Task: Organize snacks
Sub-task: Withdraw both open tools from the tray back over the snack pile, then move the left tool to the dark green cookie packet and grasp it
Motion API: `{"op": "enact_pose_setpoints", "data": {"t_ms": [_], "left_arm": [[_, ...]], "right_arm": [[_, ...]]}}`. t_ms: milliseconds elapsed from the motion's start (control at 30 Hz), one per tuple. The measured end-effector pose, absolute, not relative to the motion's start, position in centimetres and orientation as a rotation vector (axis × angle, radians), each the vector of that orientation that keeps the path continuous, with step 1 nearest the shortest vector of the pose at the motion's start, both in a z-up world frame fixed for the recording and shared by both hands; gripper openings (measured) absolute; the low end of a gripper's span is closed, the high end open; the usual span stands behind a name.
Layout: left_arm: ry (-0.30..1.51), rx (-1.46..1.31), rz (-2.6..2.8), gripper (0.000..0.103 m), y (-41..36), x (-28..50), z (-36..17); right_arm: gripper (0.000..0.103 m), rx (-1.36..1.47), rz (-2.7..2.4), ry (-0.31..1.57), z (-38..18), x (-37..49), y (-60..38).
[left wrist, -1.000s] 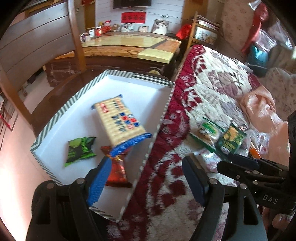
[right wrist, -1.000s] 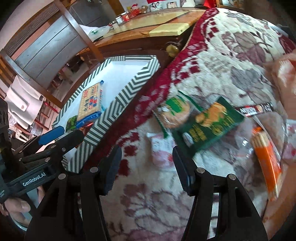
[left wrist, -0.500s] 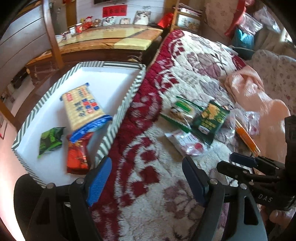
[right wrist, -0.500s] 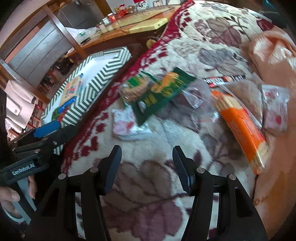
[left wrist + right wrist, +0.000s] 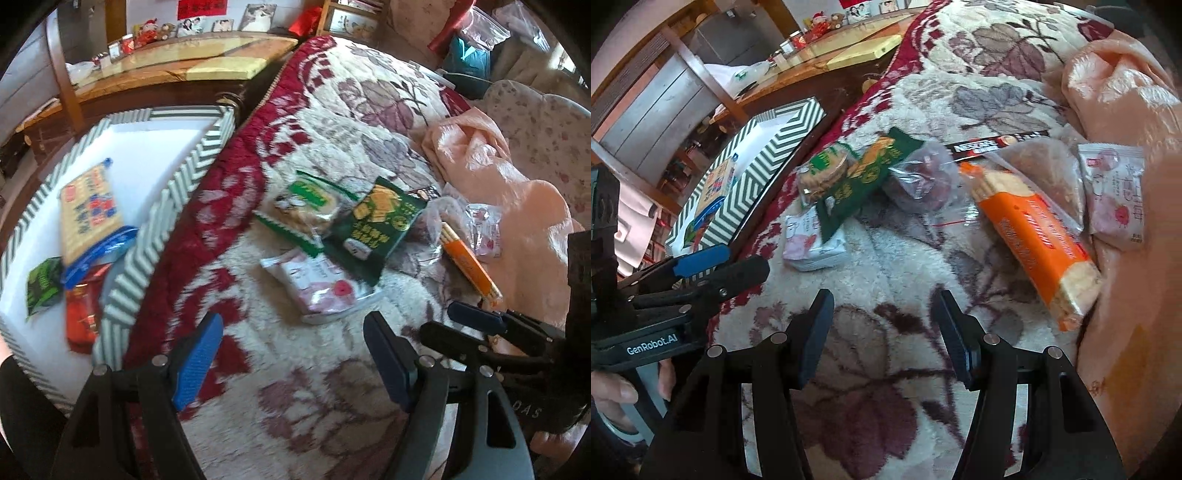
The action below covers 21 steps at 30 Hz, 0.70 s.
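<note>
Floral blanket bears light, crinkly pink-white snack packet, best pinched at its edge; left gripper and right gripper gape empty.

Foreground surface: plush blanket, cream pile with mauve floral print and a dark red patterned border. Peach satin cloth lies bunched on its far right side. Beyond the blanket edge: glossy wooden table with yellow inlaid top, small jars and framed photos along its far edge. Wooden chair frame at left. White wall behind carries a red banner. Daylight, bright glare on table top.
</note>
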State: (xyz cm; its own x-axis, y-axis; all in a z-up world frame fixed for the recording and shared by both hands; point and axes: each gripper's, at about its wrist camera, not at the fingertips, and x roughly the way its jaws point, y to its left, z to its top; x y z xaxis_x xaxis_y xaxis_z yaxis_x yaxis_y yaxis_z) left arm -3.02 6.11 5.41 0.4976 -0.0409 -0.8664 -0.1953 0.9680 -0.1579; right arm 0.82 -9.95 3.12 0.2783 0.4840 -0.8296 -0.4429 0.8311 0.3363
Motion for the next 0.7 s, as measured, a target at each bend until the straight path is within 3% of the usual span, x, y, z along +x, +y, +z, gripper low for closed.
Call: {"op": "enact_pose_setpoints", "data": {"t_ms": [700], "left_arm": [[1.015, -0.256, -0.088, 0.08, 4.6, 1.1, 6.3]], "right_arm": [[0.057, 0.096, 0.596, 1.155, 2.6, 1.7, -11.9]]}}
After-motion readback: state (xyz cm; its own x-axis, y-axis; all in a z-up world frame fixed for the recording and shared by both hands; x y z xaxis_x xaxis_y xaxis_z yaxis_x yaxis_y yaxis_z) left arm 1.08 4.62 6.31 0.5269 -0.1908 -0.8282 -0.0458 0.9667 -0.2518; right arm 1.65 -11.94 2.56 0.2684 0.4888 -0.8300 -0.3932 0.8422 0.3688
